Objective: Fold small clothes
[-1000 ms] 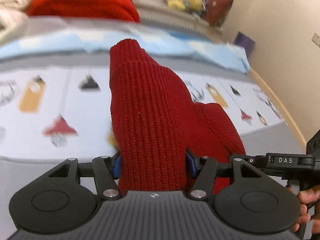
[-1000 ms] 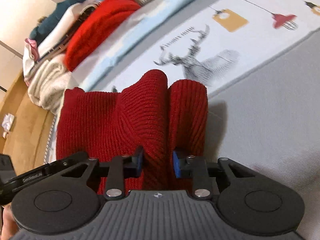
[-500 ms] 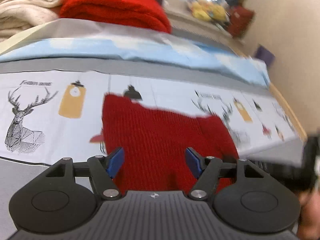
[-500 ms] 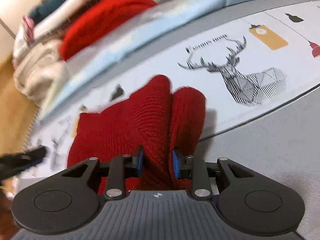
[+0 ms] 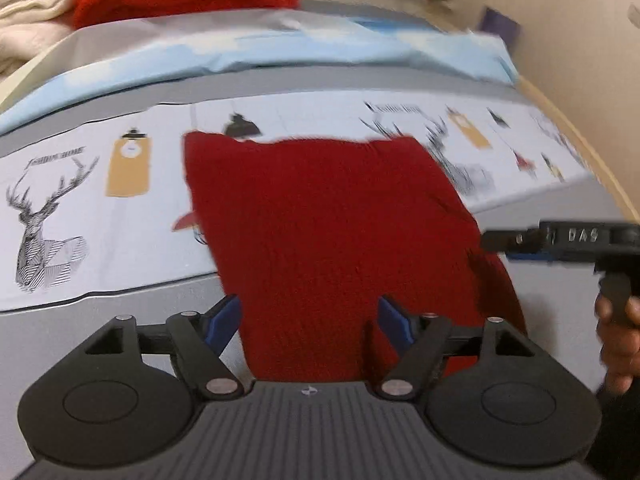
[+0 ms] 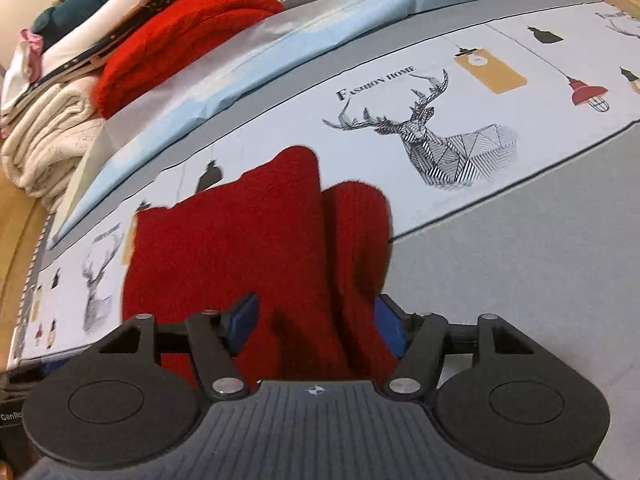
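Printed deer bedsheet (image 6: 460, 120) fills both views; my red knit garment (image 5: 328, 232) lies folded at centre frame. Left gripper (image 5: 310, 320) and right gripper (image 6: 316, 322) have just been opening, cloth between unclamped pads. Another fold probably remains.

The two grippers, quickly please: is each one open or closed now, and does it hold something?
Left gripper: open, just widened; red knit garment lies between the pads, unpinched.
Right gripper: open, just released; the garment still between them.
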